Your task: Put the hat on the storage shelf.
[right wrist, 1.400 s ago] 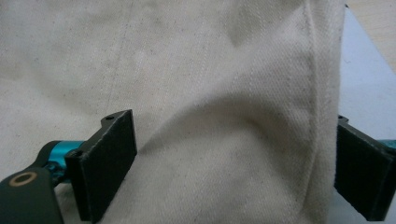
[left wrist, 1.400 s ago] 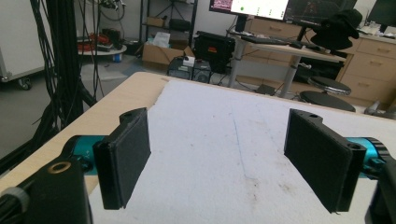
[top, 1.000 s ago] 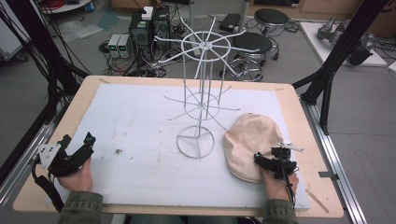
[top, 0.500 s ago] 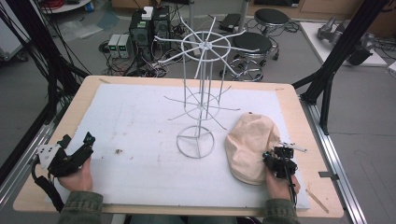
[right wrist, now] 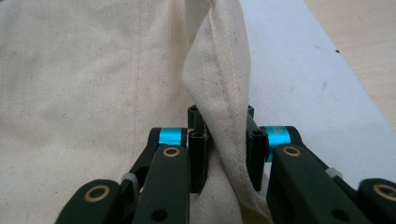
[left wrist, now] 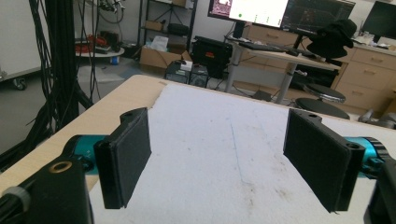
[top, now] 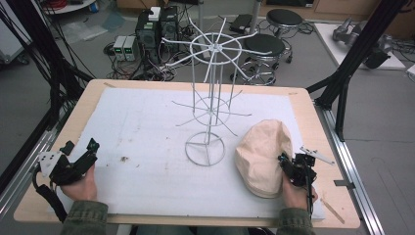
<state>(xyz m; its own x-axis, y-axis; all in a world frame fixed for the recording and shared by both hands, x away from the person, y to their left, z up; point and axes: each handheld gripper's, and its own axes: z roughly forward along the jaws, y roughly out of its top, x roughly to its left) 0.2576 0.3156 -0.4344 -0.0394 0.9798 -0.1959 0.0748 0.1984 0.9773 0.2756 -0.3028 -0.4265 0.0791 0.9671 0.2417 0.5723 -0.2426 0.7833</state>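
Note:
A cream fabric cap (top: 264,156) lies on the white mat (top: 147,127), right of a white wire rack (top: 210,98). At the cap's right rim, my right gripper (top: 286,165) is shut on a fold of the seamed edge. In the right gripper view that fold (right wrist: 224,84) rises pinched between the two black jaws of my right gripper (right wrist: 226,140), which have just been closing on it. My left gripper (top: 80,147) rests at the mat's front left corner. In the left gripper view, my left gripper (left wrist: 217,158) is open, with bare mat between its pads.
The wire rack stands upright mid-table on a ring base (top: 205,149), with thin arms spreading at two heights. Black frame posts (top: 342,98) flank the table. Stools (top: 266,46) and electronics sit on the floor beyond the far edge.
The right gripper's jaws have closed on the cap's right edge, and the gripper has shifted slightly. The left hand and gripper have stayed still.

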